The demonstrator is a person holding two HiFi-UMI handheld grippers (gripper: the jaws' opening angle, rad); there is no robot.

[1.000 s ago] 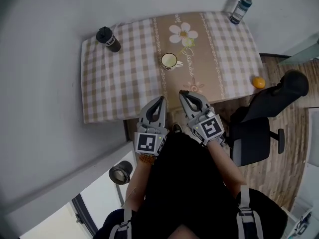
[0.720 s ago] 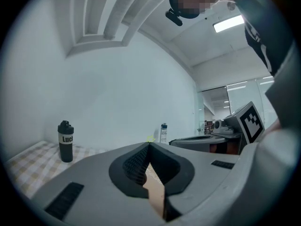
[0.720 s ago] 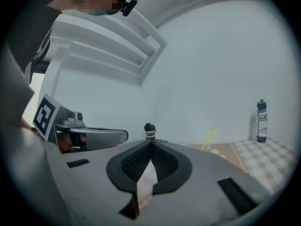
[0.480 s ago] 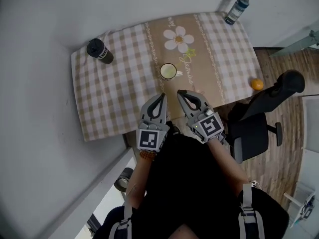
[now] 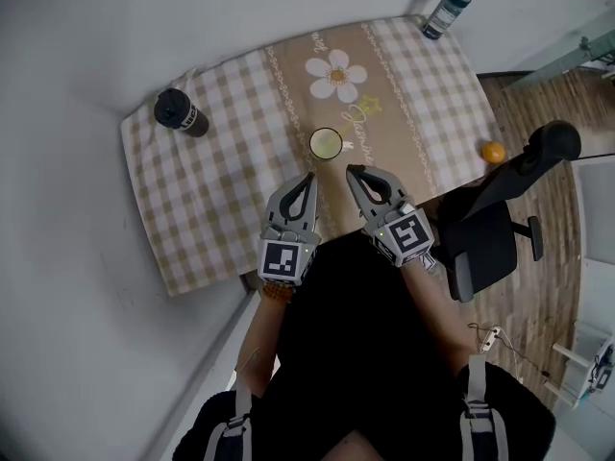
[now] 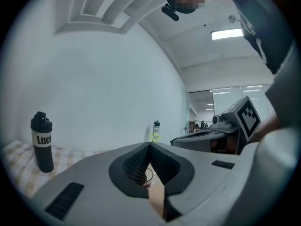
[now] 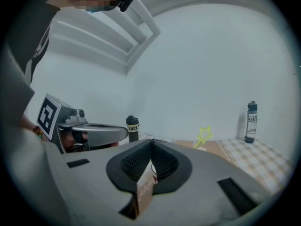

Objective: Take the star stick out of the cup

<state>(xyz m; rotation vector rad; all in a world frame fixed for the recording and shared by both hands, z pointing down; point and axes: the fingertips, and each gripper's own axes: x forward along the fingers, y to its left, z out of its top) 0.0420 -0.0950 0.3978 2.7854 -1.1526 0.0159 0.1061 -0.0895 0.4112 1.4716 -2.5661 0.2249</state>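
A white cup [image 5: 326, 143] stands on the brown middle strip of the checked tablecloth [image 5: 211, 190]. A thin yellow star stick [image 5: 366, 109] leans out of it toward the far right. The star shows faintly in the left gripper view [image 6: 154, 136] and more plainly in the right gripper view [image 7: 204, 135]. My left gripper [image 5: 309, 176] and right gripper [image 5: 351, 170] hover side by side over the table's near edge, just short of the cup. Both are shut on nothing, their tips meeting in the left gripper view [image 6: 150, 144] and the right gripper view [image 7: 151, 140].
A black bottle [image 5: 180, 112] stands at the table's far left, also seen in the left gripper view [image 6: 42, 141]. A clear bottle [image 5: 446, 12] stands at the far right corner. An orange [image 5: 493, 152] lies by the right edge. A black office chair [image 5: 500, 219] stands right of the table.
The person has stepped closer to the table. Both grippers, still shut, now sit nearer the cup, over the cloth's near edge.
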